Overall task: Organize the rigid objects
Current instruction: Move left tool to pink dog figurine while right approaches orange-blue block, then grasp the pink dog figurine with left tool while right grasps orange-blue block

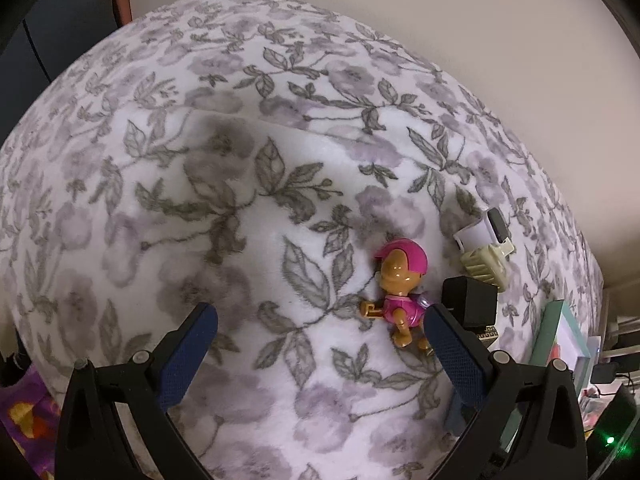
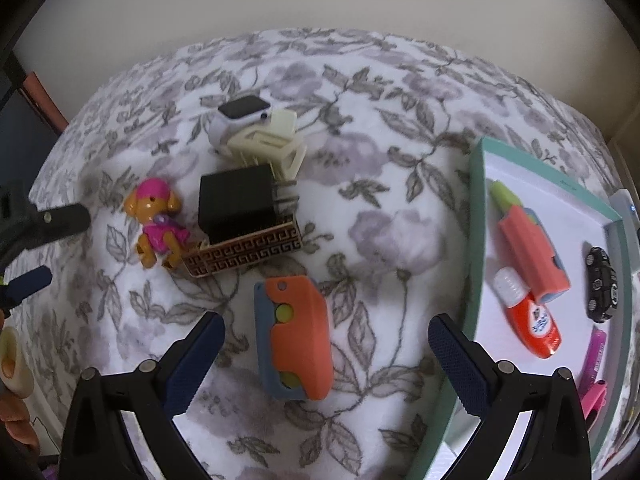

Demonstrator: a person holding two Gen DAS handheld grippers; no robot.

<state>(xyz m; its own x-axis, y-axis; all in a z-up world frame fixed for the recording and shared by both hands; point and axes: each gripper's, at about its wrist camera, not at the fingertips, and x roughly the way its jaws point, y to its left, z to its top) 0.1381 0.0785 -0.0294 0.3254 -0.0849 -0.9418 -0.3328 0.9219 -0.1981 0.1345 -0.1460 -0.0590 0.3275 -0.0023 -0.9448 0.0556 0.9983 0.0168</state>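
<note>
- Right ahead of your right hand-held gripper, between its spread fingers, lies the orange-and-grey toy on the floral blanket. Jaws are wide open, holding nothing, not touching it.
- Off to that gripper's right is the teal-rimmed tray, already carrying a carrot-shaped toy, a red tube and a little black car. So I'd guess you're mid-sort, reaching for the next piece.
- Next move, I reckon: drop lower, close across the toy's narrow width, then carry it right into the tray.
- Your left hand-held gripper is also fully open and empty. The pink-capped puppy figure sits just inside its right finger, looks close to touching but I can't tell for sure.
- Beyond the puppy, further right, there's a black cube, a cream plastic piece and a white gadget bunched together, still waiting.
- Shift left hand rightward to centre the puppy before closing.
</note>
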